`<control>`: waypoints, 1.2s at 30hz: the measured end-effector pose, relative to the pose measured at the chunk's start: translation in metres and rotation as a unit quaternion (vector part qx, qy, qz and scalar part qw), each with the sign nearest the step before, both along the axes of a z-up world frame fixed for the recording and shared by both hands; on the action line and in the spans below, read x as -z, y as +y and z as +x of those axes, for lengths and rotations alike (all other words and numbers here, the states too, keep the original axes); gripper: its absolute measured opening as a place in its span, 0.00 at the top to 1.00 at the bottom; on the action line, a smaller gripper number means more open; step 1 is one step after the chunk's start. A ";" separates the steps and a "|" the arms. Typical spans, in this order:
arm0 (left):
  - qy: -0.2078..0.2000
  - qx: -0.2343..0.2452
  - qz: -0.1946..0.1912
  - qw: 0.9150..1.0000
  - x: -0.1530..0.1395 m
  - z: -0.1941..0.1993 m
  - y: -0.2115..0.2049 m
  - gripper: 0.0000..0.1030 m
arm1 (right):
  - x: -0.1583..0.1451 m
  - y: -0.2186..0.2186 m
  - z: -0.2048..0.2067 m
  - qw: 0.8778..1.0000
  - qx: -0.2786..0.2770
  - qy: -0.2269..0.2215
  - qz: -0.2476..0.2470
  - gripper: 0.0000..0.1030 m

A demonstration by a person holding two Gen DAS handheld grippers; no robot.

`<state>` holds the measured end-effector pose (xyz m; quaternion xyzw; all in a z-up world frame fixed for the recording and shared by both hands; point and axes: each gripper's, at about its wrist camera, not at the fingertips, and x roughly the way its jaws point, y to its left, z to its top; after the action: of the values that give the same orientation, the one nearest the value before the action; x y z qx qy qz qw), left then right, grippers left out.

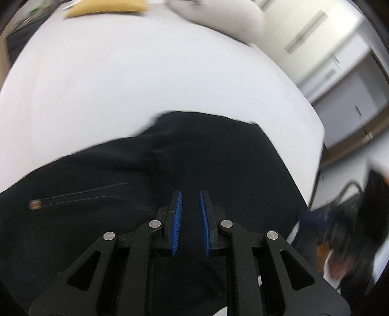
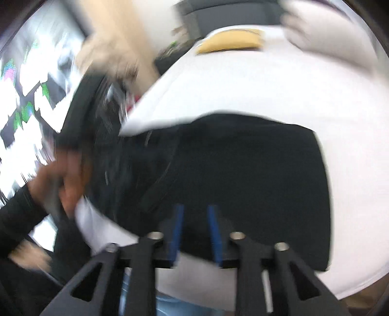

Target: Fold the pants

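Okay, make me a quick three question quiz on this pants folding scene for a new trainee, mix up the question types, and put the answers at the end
1. True or false: the black pants lie on a white table.
2. At the table's far edge sits a folded item that is: A) yellow B) red C) green
3. Fill in: the left gripper has its blue pads slightly ____ over the pants.

Key: 1 true. 2 A, the yellow cloth. 3 apart; nothing visibly pinched. The right gripper looks likewise.
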<state>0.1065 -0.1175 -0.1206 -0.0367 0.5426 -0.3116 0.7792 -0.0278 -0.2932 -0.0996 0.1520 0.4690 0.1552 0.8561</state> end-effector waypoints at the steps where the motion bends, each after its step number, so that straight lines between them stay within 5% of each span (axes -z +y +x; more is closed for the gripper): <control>1: -0.002 0.014 0.010 1.000 0.005 -0.005 -0.012 0.86 | 0.000 -0.019 0.002 0.999 0.012 0.002 0.037 0.90; 4: 0.016 0.035 0.041 0.998 0.037 -0.021 -0.042 0.86 | 0.016 -0.082 0.041 0.987 0.038 0.031 0.153 0.91; 7: -0.016 0.034 0.032 0.999 0.042 -0.034 -0.045 0.86 | 0.040 -0.107 0.076 0.973 0.034 0.040 0.224 0.91; 13: -0.032 0.039 0.040 0.998 0.041 -0.046 -0.055 0.86 | 0.092 -0.105 0.133 0.962 0.030 0.100 0.253 0.91; 15: -0.031 0.037 0.040 0.998 0.041 -0.048 -0.050 0.86 | 0.116 -0.106 0.140 0.959 0.035 0.137 0.246 1.00; 25: -0.018 0.027 0.007 0.999 0.043 -0.042 -0.015 0.86 | 0.113 -0.090 0.056 0.958 0.002 0.143 0.249 1.00; 36: -0.027 0.021 0.004 0.999 0.045 -0.042 0.021 0.86 | 0.117 -0.097 -0.033 0.957 0.035 0.138 0.252 1.00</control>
<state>0.0649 -0.0969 -0.1657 -0.0139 0.5234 -0.3268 0.7868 -0.0612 -0.3902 -0.2168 0.3993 0.5226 0.2155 0.7219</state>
